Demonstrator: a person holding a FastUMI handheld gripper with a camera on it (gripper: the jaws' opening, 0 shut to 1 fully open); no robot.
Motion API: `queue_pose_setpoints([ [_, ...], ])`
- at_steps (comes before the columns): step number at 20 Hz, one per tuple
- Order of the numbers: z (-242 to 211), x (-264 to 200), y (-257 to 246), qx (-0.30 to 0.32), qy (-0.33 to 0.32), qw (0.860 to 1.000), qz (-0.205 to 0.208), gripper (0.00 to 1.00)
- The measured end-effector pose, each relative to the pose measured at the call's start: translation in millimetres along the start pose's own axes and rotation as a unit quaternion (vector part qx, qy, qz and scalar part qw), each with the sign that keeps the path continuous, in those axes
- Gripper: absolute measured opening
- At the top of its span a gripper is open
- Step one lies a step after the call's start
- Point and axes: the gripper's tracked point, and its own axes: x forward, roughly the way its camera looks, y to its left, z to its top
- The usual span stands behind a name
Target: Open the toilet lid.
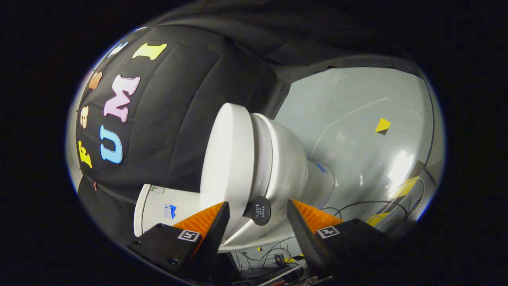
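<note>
The view is rolled sideways, so the white toilet lies across it. Its flat lid (228, 159) is down on the seat and bowl (283, 159). A round black knob (258, 210) sticks out at the lid's front rim. My gripper (258, 203) is open, with one finger on each side of that knob. A small gap remains between the knob and each finger. The fingertips reach the rim of the lid and bowl.
The white tank (162, 206) sits behind the lid, against the black cloth wall (178, 99). Beyond the bowl, the grey floor (357, 119) carries a yellow-and-black marker (382, 126), yellow tape strips (405, 188) and loose cables (357, 206).
</note>
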Motion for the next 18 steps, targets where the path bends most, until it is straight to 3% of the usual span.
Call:
queue_pose_setpoints([
  [3, -2.8, 8.7, 6.0, 0.031, 0.013, 0.999, 0.02, 0.5],
  [6, -5.2, 15.0, 2.2, 0.051, 0.033, 0.998, 0.022, 0.25],
  [8, -5.9, 19.0, 9.8, 0.066, 0.014, 0.997, 0.04, 0.16],
  [9, -2.3, 11.7, 5.9, 0.064, 0.01, 0.997, 0.036, 0.05],
  [12, -8.4, 9.4, 15.0, 0.016, 0.002, 1.0, 0.016, 0.05],
  [18, -7.1, -7.6, 55.8, -0.069, -0.004, 0.997, 0.023, 0.05],
])
